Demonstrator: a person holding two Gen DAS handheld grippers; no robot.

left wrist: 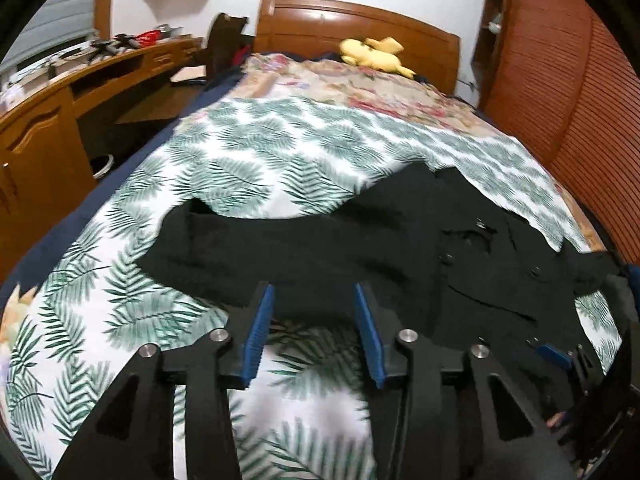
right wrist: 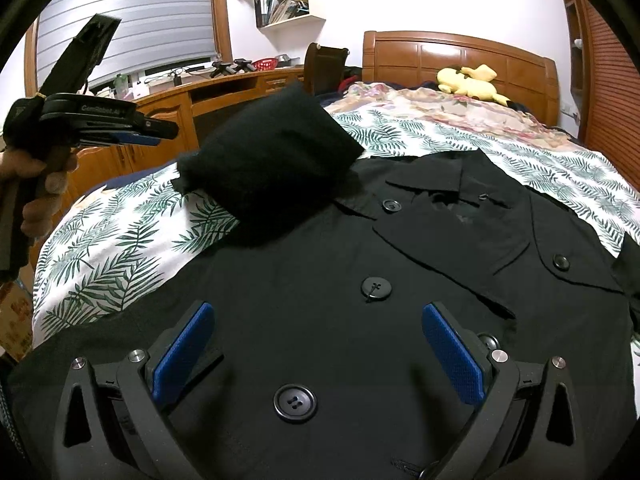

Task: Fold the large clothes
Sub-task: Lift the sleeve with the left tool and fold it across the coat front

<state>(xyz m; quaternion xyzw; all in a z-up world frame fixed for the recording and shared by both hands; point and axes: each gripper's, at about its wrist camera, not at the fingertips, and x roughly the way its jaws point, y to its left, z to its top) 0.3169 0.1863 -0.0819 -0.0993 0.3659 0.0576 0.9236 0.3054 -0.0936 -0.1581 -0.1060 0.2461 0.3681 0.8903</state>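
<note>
A black buttoned coat [right wrist: 320,264] lies front-up on the fern-print bed sheet [right wrist: 120,248]. Its left sleeve [right wrist: 272,152] shows blurred and raised over the coat's shoulder, touching no gripper. In the left wrist view the same sleeve [left wrist: 248,240] stretches out to the left. My left gripper [left wrist: 314,296] is open in front of the sleeve with nothing between its blue pads. A hand holds it up at the far left of the right wrist view [right wrist: 148,134]. My right gripper [right wrist: 318,312] is open wide over the coat's front, with a button [right wrist: 295,403] between its fingers and no cloth pinched.
A yellow plush toy [right wrist: 468,80] and a floral blanket [right wrist: 420,108] lie by the wooden headboard [right wrist: 460,54]. A wooden desk [right wrist: 208,92] with clutter and a dark chair [right wrist: 324,64] run along the bed's left side. A slatted wardrobe [left wrist: 568,92] stands on the right.
</note>
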